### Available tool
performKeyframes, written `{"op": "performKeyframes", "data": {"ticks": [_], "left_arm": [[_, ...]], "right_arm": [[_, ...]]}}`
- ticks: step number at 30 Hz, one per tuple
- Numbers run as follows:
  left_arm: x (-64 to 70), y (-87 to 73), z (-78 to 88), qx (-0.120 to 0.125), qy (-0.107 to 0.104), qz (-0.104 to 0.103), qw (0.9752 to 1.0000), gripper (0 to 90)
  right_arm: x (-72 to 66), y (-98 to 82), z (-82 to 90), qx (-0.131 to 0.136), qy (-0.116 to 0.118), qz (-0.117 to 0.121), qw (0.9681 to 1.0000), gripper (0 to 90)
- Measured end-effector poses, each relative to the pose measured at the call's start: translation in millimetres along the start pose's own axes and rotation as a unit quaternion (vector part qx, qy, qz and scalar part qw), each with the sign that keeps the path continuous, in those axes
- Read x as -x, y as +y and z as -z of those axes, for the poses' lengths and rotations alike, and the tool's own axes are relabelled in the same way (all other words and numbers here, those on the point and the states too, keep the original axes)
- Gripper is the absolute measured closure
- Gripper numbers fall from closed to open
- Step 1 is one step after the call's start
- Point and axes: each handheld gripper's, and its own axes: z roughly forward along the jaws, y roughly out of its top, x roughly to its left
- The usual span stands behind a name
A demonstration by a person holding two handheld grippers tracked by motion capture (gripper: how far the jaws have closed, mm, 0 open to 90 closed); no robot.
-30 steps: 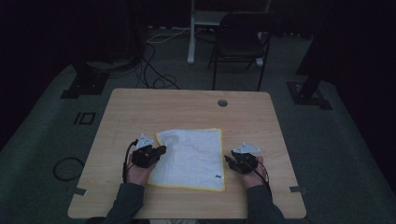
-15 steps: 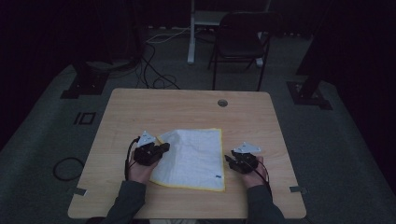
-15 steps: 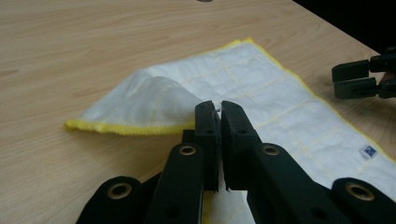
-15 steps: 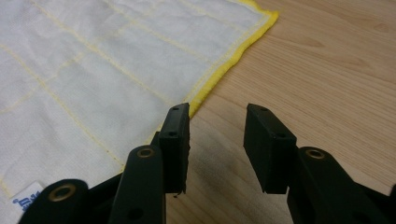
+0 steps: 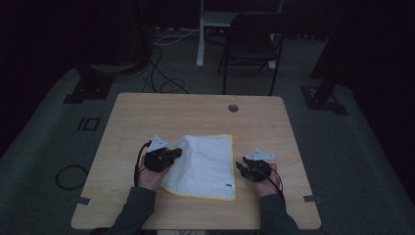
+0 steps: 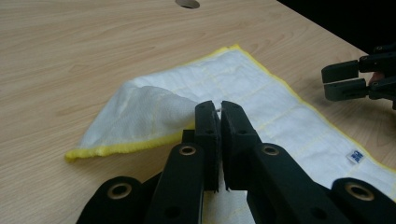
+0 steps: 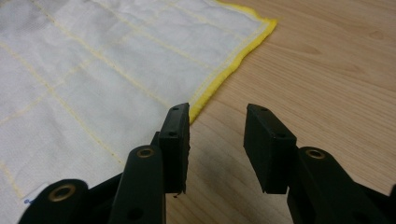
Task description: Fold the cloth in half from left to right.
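Wooden table (image 5: 147, 117) across the middle of the high view, with a small round hole (image 5: 233, 107) near its far edge, on grey carpet; behind it a dark folding chair (image 5: 254, 44) and loose cables (image 5: 161, 73) on the floor; on the near half of the table, a white cloth (image 5: 208, 164) with a yellow hem, lying mostly flat, its left far corner lifted and folded inward, a small blue label (image 6: 356, 156) near its near right edge; at the cloth's left side, the left gripper (image 5: 175, 154) held in a hand with a dark sleeve, jaws pressed together on the raised corner, clamped on a pinch of white fabric that peeks between the tips in the left gripper view (image 6: 219, 109), the fold of cloth rising to that pinch and its yellow hem curling along the wood below; at the cloth's right side, the right gripper (image 5: 241, 167), just beside the hem, jaws standing apart with nothing between them; in the right gripper view (image 7: 217, 123), one jaw over the yellow hem at the cloth's edge, the other over bare wood, whether touching the cloth cannot be told.
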Motion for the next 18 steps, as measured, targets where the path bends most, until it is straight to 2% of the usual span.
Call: {"op": "performKeyframes", "data": {"ticks": [10, 18], "left_arm": [[5.1, 5.2, -4.4, 0.0, -0.007, -0.007, 1.0, 86.8], [9.7, 9.9, -8.0, 0.0, -0.012, -0.012, 0.9999, 86.8]], "right_arm": [[2.3, 1.9, 9.4, 0.006, -0.001, 0.002, 1.0, 60.9], [4.4, -2.8, 14.3, -0.002, -0.006, 0.007, 1.0, 60.6]]}}
